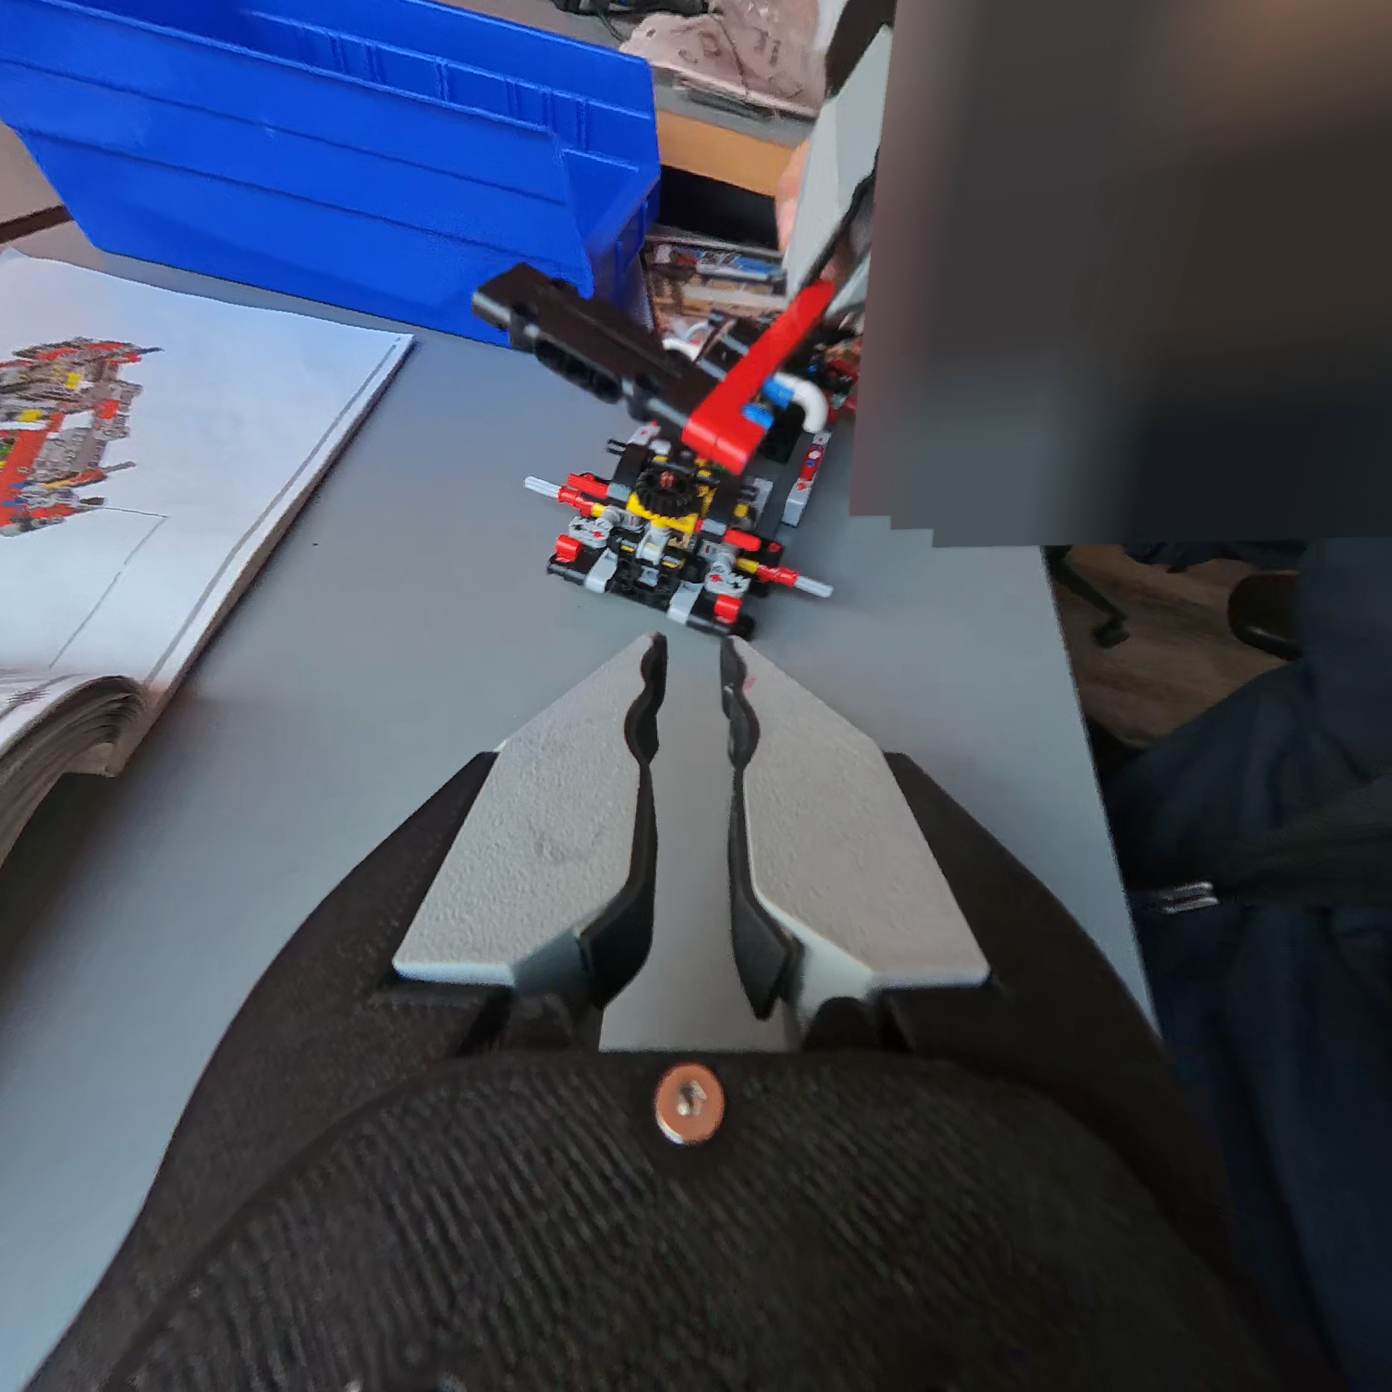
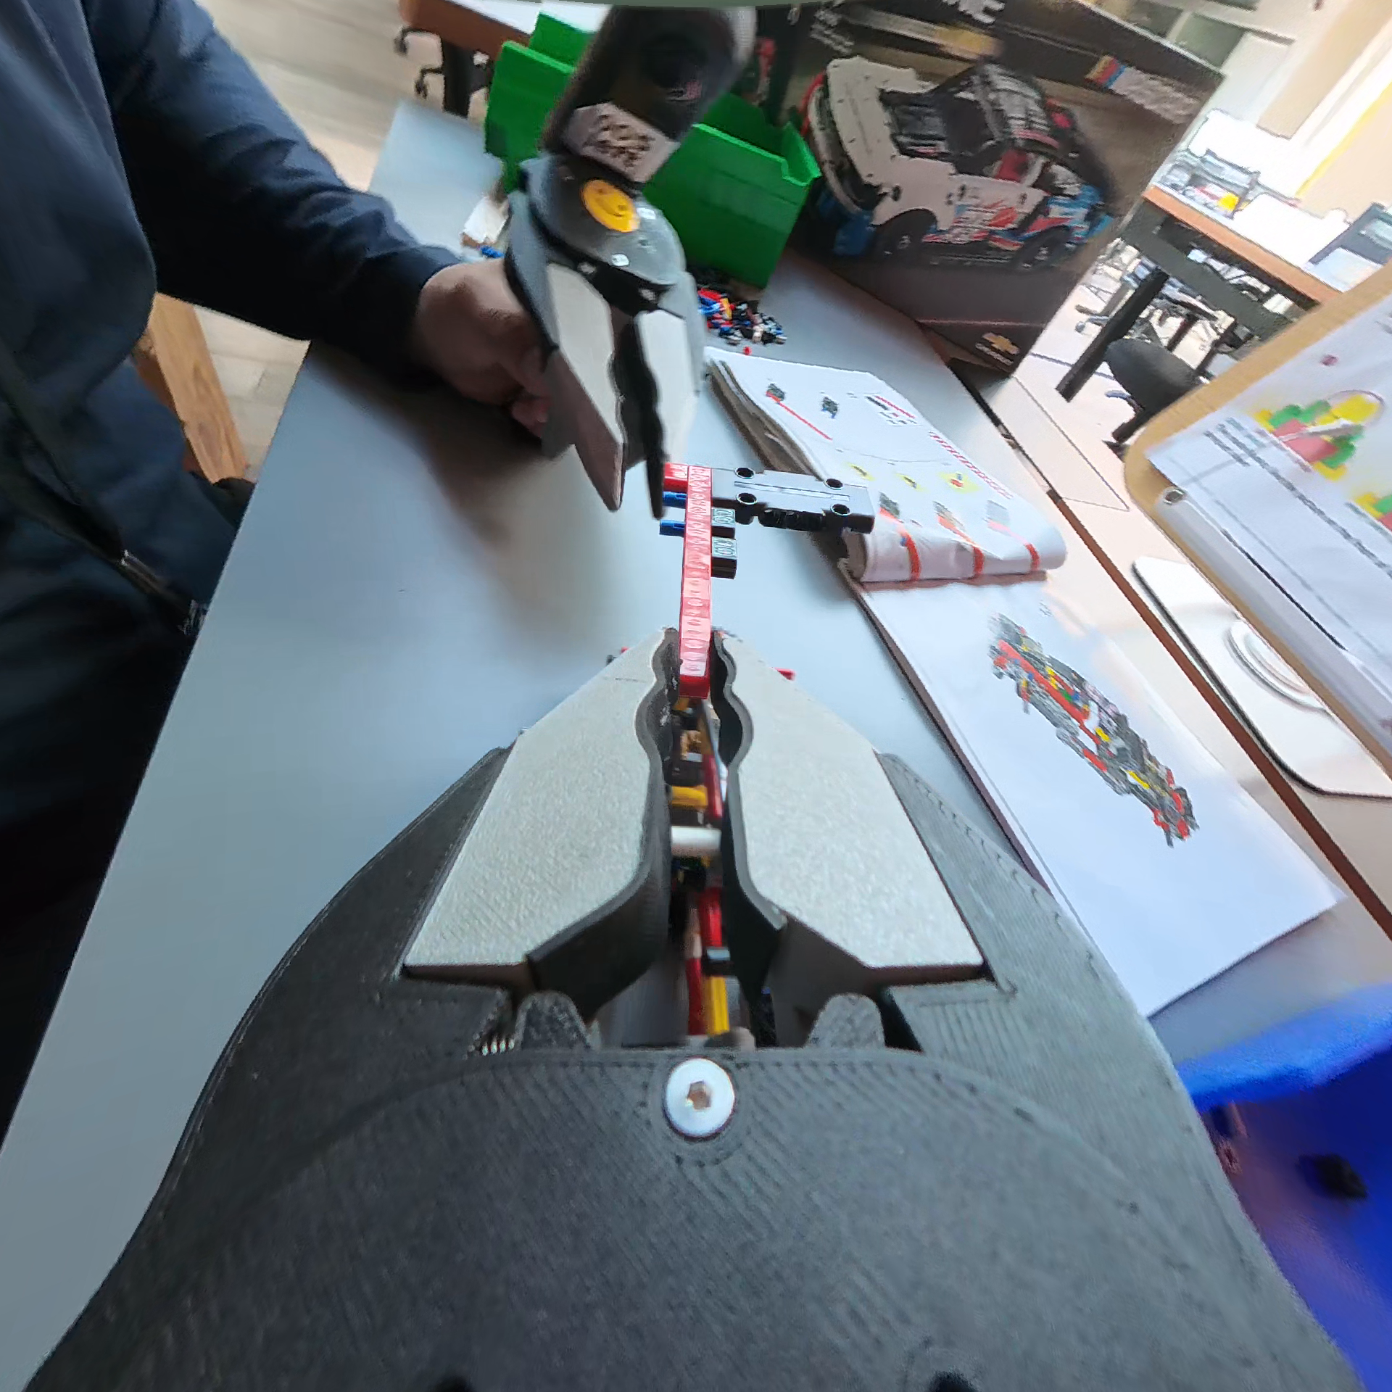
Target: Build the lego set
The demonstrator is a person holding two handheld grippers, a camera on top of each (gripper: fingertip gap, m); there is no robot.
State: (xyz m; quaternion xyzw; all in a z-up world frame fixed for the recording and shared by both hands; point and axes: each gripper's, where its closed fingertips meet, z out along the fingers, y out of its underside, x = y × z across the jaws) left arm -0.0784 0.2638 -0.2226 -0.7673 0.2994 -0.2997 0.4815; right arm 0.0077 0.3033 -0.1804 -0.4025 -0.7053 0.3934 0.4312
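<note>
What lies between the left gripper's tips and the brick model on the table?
Only bare grey table separates the left gripper from the brick model; the left wrist view shows this.

Bright blue plastic bin (image 1: 324, 151), long red studded beam (image 2: 697, 572), black pinned brick (image 2: 798, 497), plain grey tabletop (image 1: 392, 602), green bins (image 2: 723, 181).

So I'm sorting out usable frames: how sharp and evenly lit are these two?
Left wrist view: motion-smeared blue bin and toy chassis; soft, even light. Right wrist view: sharper; bright window glare upper right, left tongs shadowing the grey table; edges bowed by the wide-angle lens.
</note>
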